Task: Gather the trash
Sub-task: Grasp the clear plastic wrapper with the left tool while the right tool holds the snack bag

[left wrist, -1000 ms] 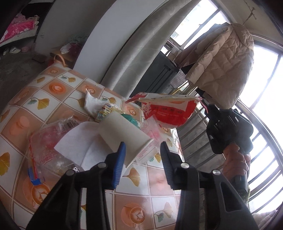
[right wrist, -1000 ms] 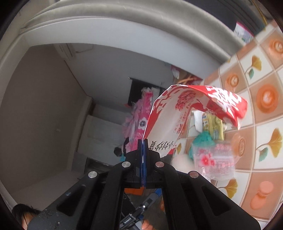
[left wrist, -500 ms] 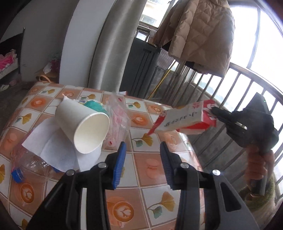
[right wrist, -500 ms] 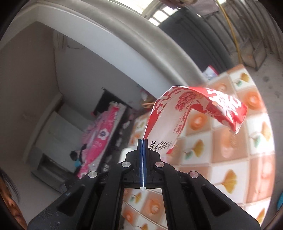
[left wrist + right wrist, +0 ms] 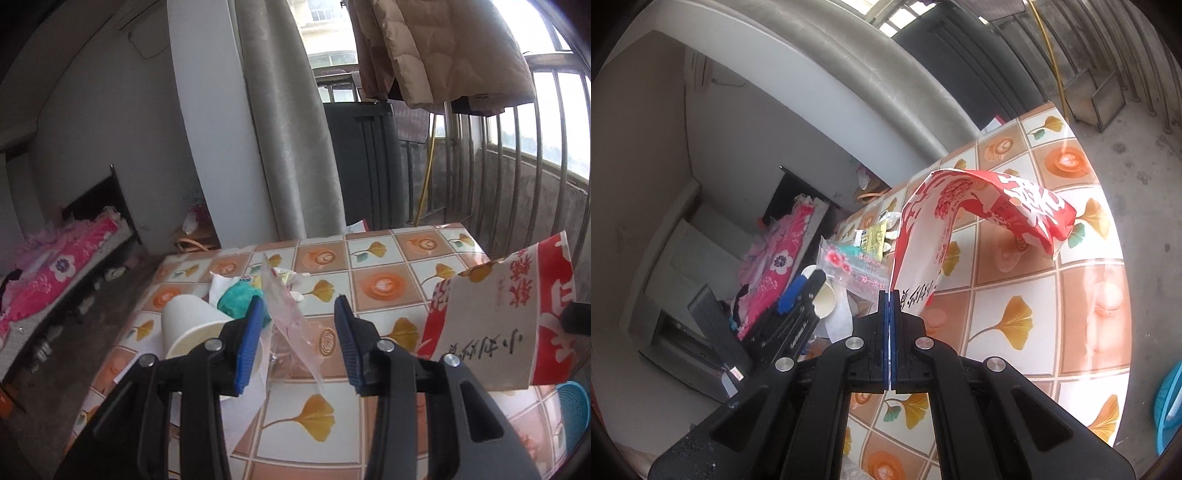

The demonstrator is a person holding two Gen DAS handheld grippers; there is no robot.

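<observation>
My right gripper is shut on the edge of a red-and-white wrapper, which arches above the tiled table; the same wrapper hangs at the right of the left wrist view. My left gripper stands open above the table, nothing pressed between its blue pads. Just beyond them lies a trash pile: a clear plastic wrapper, a paper cup on its side, a white tissue sheet and a teal wad. The right wrist view shows the left gripper beside the flowered clear wrapper.
A blue bin sits below the table's near right corner, also seen as the bin. A grey curtain and a hanging beige coat are behind the table. A pink-covered bed is at the left, balcony railings at the right.
The left view has rolled level and swung over the table toward the trash pile. The red-and-white wrapper, still pinched by the right gripper, has come lower and to the right.
</observation>
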